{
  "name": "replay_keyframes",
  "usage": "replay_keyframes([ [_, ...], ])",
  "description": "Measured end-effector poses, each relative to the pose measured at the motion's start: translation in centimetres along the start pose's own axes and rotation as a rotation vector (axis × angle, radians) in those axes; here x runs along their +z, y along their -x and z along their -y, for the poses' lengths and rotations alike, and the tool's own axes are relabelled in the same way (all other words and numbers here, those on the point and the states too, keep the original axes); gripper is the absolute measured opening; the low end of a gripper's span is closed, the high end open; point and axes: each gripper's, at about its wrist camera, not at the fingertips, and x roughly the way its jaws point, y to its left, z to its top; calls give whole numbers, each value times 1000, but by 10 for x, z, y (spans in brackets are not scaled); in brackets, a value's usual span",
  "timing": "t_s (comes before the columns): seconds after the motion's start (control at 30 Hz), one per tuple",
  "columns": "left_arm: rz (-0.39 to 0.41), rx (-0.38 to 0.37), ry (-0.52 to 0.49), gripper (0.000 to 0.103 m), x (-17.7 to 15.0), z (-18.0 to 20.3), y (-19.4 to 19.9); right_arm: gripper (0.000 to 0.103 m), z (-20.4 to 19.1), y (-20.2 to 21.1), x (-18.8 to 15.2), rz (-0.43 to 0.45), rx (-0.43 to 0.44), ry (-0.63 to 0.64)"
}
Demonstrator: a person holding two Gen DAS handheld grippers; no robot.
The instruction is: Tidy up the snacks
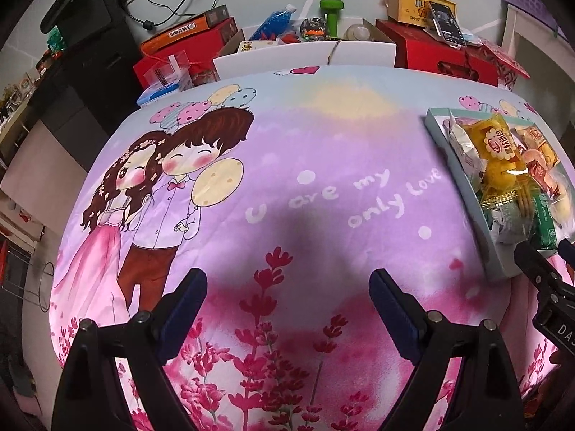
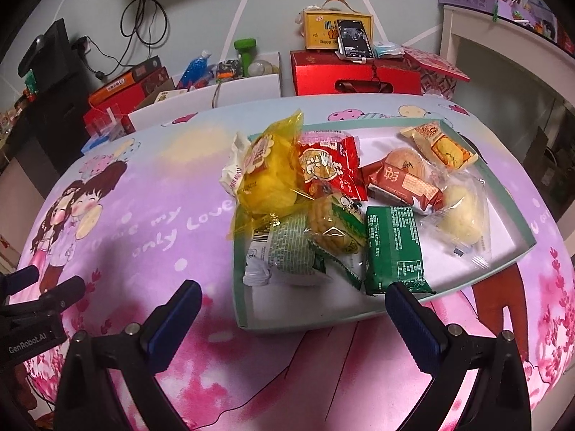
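Note:
A shallow pale-green tray (image 2: 517, 248) lies on the cartoon-print cloth and holds several wrapped snacks: a yellow bag (image 2: 267, 176), a red pack (image 2: 329, 165), a dark green pack (image 2: 393, 248), a brown pack (image 2: 402, 183) and a clear-wrapped bun (image 2: 461, 215). My right gripper (image 2: 293, 305) is open and empty, just short of the tray's near edge. My left gripper (image 1: 287, 287) is open and empty over bare cloth, left of the tray (image 1: 452, 165). The right gripper's tip also shows in the left wrist view (image 1: 539, 269).
Behind the table stand red gift boxes (image 2: 355, 75), a yellow box with a phone (image 2: 354, 39), white open cartons (image 2: 248, 88) with bottles and a green dumbbell (image 2: 246, 50). A white shelf (image 2: 503, 64) is at right. The left gripper shows at the left edge (image 2: 43, 298).

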Motion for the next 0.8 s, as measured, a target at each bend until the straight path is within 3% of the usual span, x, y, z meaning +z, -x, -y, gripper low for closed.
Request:
replay_keyframes([
  [0.8,-5,15,6,92,-1,0,0,103,1,-2,-1,-15,-7,5],
])
